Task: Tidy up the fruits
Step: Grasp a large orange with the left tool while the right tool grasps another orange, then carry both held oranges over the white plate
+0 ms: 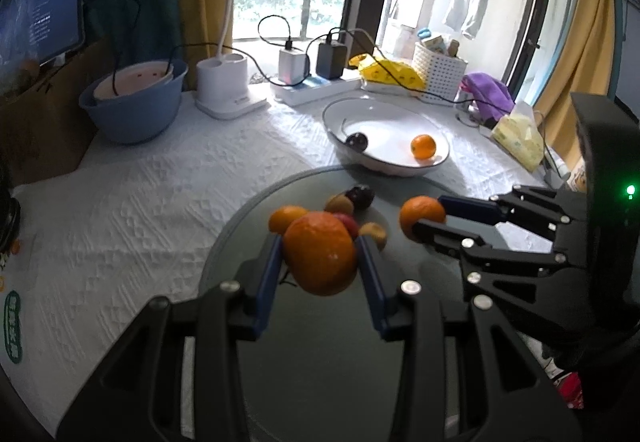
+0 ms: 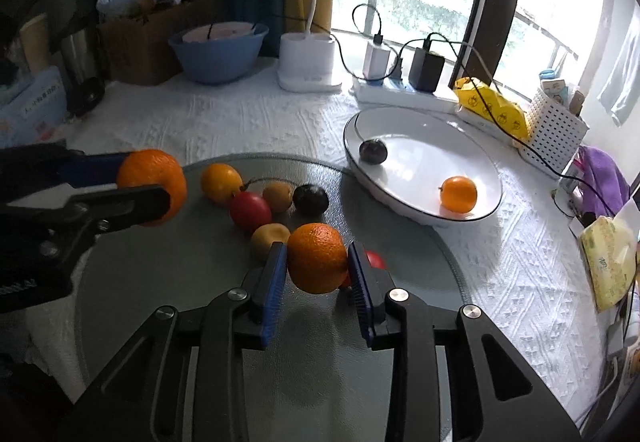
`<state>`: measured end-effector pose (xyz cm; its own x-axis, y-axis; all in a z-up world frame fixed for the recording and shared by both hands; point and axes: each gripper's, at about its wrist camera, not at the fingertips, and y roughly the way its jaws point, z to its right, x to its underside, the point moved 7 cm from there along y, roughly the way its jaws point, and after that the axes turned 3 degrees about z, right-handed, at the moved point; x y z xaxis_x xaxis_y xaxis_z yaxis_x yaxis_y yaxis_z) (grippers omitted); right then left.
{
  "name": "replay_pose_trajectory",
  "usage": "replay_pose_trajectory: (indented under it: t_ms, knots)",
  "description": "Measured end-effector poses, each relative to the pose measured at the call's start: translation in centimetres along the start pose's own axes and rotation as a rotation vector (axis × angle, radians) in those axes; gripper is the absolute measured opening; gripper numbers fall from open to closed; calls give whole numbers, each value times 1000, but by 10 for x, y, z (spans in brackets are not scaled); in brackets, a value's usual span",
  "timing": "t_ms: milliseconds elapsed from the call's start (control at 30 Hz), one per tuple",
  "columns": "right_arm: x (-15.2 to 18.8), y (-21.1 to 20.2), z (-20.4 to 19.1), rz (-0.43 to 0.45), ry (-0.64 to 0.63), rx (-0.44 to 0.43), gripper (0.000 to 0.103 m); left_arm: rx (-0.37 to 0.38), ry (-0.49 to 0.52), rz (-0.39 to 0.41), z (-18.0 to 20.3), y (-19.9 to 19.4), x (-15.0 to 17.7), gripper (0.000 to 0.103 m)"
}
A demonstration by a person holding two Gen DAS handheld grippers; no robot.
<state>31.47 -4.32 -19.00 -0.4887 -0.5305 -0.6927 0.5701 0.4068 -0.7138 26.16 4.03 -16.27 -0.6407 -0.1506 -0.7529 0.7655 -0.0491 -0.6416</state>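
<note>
We are at a window-side table under a white quilted cloth (image 2: 248, 122), with a round grey mat (image 2: 192, 282) laid in the foreground.

Far left in the right wrist view we find our left gripper (image 2: 160, 186) clamped on a large orange (image 2: 154, 184), lifted clear of the mat; its own camera shows the blue pads (image 1: 269, 262) pressing both flanks of that fruit.

Next along, a loose cluster lies on the mat: a smaller orange (image 2: 221, 183), a red fruit (image 2: 250, 211), two brownish fruits (image 2: 277, 196), (image 2: 269, 238) and a dark plum (image 2: 310, 199). These are what remains to sort.

Right of them, our right gripper (image 2: 318, 262) is closed on a second big orange (image 2: 317, 257), the pads touching its sides; another red fruit (image 2: 375, 260) peeks out just behind the right finger. We cannot tell whether this orange is lifted off the mat or resting on it.

Further right, the white oval dish (image 2: 400, 118) holds only two pieces so far: a dark plum (image 2: 373, 151) near its back rim and a small orange (image 2: 458, 194) toward the front.

So we judge the job to be in its early part: two fruits delivered, two in hand and probably bound for the dish, and six waiting on the mat.
</note>
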Motion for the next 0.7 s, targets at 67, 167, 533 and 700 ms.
replay_pose_trajectory:
  t_ms: [67, 167, 533, 700]
  knots:
    - [-2, -6, 3, 13, 5, -4, 33, 1, 7, 9, 4, -1, -4, 40]
    - [-7, -14, 9, 31, 16, -10, 33, 3, 17, 22, 9, -2, -11, 40]
    - [-22, -35, 44, 85, 43, 10, 33, 3, 54, 48, 28, 9, -34, 40]
    - [-28, -38, 62, 98, 60, 31, 33, 7, 69, 52, 34, 18, -44, 40]
